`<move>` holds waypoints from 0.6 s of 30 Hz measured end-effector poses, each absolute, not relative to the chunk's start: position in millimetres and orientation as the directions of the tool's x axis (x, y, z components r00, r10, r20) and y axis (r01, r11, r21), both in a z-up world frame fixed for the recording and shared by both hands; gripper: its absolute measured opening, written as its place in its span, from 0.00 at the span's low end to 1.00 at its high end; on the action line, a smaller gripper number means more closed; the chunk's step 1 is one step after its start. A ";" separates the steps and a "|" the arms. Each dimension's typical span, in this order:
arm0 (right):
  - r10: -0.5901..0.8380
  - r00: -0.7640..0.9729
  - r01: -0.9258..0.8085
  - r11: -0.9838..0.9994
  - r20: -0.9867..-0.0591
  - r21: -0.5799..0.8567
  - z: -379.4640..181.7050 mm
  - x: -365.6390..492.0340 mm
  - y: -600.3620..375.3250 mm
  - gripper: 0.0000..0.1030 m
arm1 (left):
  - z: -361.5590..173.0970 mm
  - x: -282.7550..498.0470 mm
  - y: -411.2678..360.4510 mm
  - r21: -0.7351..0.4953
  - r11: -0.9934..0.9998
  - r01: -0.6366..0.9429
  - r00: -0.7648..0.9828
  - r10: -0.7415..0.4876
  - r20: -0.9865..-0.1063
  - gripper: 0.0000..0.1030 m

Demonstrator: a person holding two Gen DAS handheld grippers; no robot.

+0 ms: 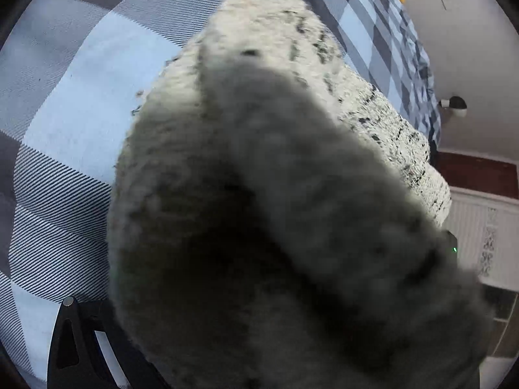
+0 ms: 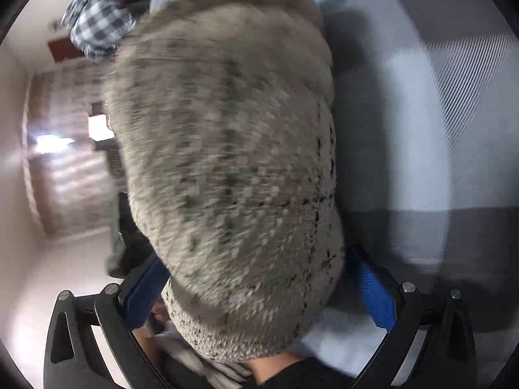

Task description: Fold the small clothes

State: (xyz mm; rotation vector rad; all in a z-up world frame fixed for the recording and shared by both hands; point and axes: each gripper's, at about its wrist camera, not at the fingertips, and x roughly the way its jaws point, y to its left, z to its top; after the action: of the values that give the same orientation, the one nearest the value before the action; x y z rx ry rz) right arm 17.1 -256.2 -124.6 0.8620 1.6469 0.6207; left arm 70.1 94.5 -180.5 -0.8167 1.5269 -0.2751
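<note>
Speckled knit garment [image 1: 259,74], cream with dark flecks, held up off checked bedding [image 1: 74,103] and filling both views. Left view: cloth pressed close to lens, near part dark and blurred, only 1 black finger [image 1: 69,340] showing at lower left; left gripper closure cannot tell, tips buried under knit. Right view: right gripper [image 2: 259,295] fingers with blue pads [image 2: 146,288] spread either side of garment [image 2: 227,168], knit bunched between them, pads looking in contact on both sides, so probably pinching it, though motion blur leaves grip unclear. Bedding [image 2: 421,129] in right view behind and right of cloth. Judged step: lifting or carrying fabric over for a fold, early to mid task. To do well: keep both grips on matching edges, pull cloth taut enough to flatten, lower onto bedding before folding, line up edges, release only once layer lies flat. Risk: bulky knit slipping or bunching mid-air, fold landing crooked.
</note>
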 end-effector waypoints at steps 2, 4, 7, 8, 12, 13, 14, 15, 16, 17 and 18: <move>0.845 -0.137 0.274 0.534 -0.517 0.800 -140.9 18.5 -250.8 1.00 | -179.5 71.3 92.0 -0.623 0.717 -0.311 0.069 -0.637 -0.768 1.00; 0.867 -0.148 0.308 0.498 -0.476 0.811 -149.9 20.0 -246.8 1.00 | -179.5 69.6 92.2 -0.633 0.708 -0.314 0.072 -0.647 -0.759 0.96; 0.853 -0.144 0.270 0.522 -0.502 0.809 -146.2 21.7 -238.0 0.96 | -166.2 66.2 96.7 -0.688 0.665 -0.291 0.113 -0.690 -0.715 0.63; 0.836 -0.128 0.226 0.549 -0.534 0.805 -138.7 21.9 -235.1 0.93 | -160.4 65.1 96.6 -0.680 0.678 -0.278 0.125 -0.676 -0.726 0.57; 0.804 -0.046 0.121 0.594 -0.593 0.795 -114.6 13.3 -226.4 0.79 | -134.8 51.8 90.7 -0.654 0.721 -0.231 0.187 -0.626 -0.757 0.44; 0.800 -0.027 0.103 0.598 -0.599 0.795 -109.7 11.2 -224.4 0.76 | -122.9 46.5 89.5 -0.651 0.729 -0.212 0.218 -0.614 -0.759 0.42; 0.798 0.001 0.077 0.601 -0.603 0.796 -101.2 8.8 -222.0 0.76 | -113.4 42.9 87.4 -0.653 0.732 -0.194 0.239 -0.610 -0.755 0.41; 0.798 0.025 0.056 0.600 -0.602 0.798 -93.6 7.0 -220.7 0.75 | -103.0 39.2 84.7 -0.656 0.736 -0.170 0.259 -0.608 -0.750 0.41; 0.800 0.064 0.030 0.596 -0.597 0.802 -82.3 4.5 -220.9 0.75 | -85.2 34.9 80.4 -0.659 0.742 -0.125 0.296 -0.606 -0.738 0.41; 0.806 0.098 0.005 0.586 -0.584 0.810 -70.7 1.6 -222.3 0.75 | -72.0 32.6 78.1 -0.665 0.741 -0.098 0.325 -0.607 -0.725 0.41; 0.810 0.122 -0.014 0.579 -0.573 0.815 -61.8 -0.1 -223.4 0.75 | -59.4 31.9 74.9 -0.667 0.742 -0.072 0.353 -0.607 -0.713 0.41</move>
State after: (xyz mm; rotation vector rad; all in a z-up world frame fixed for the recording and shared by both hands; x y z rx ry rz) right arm -0.1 -223.4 -61.8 0.7658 1.3229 0.6966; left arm 31.9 74.9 -59.4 -0.6825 1.1779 -0.3826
